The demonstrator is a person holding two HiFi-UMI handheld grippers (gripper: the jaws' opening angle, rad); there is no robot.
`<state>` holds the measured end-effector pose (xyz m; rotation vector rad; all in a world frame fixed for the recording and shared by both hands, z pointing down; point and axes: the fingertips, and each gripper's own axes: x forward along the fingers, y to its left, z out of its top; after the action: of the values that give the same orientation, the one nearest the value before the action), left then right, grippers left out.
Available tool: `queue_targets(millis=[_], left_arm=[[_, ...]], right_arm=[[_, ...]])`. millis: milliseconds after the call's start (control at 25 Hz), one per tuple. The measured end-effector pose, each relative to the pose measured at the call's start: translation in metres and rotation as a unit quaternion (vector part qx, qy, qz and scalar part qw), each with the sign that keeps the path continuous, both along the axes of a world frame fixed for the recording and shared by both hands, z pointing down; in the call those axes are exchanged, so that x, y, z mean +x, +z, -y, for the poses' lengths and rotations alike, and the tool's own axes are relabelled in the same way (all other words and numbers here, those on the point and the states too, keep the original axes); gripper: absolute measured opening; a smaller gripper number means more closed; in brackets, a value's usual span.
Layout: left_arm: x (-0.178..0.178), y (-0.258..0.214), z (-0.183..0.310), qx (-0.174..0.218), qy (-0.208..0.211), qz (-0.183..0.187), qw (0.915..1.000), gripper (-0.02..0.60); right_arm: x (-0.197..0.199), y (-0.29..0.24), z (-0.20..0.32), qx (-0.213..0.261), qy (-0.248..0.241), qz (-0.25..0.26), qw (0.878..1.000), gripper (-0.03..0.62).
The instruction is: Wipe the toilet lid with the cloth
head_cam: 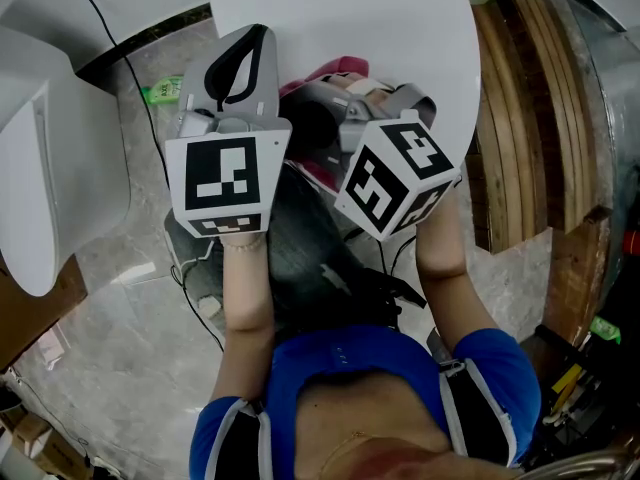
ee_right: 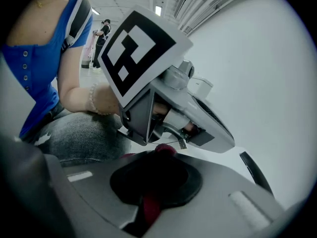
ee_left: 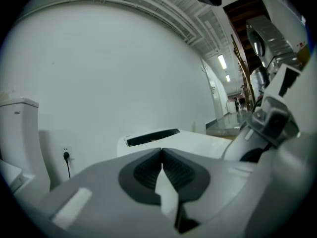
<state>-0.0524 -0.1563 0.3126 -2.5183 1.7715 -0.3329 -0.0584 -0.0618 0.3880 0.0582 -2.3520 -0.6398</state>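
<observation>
The cloth (ee_right: 148, 205), dark red, is pinched between the jaws of my right gripper (ee_right: 161, 162), held over my lap, ready to carry across. My left gripper (ee_left: 162, 155) is closed on nothing; I judge it is simply kept clear. What I take for the toilet lid (head_cam: 85, 188) lies off to my left, well apart from the cloth, so wiping has not begun. I read no words: the cubes bear only black-and-white squares, and the small mark on the tank (ee_left: 17, 133) is too small.
</observation>
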Motion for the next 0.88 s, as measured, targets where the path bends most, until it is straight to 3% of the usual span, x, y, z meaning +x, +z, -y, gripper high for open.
queue_targets(millis=[880], left_arm=[[0.009,0.0,0.001,0.002,0.012,0.01,0.9999,0.003]], right_arm=[[0.028,-0.001,-0.004,-0.022,0.021,0.018,0.999,0.009]])
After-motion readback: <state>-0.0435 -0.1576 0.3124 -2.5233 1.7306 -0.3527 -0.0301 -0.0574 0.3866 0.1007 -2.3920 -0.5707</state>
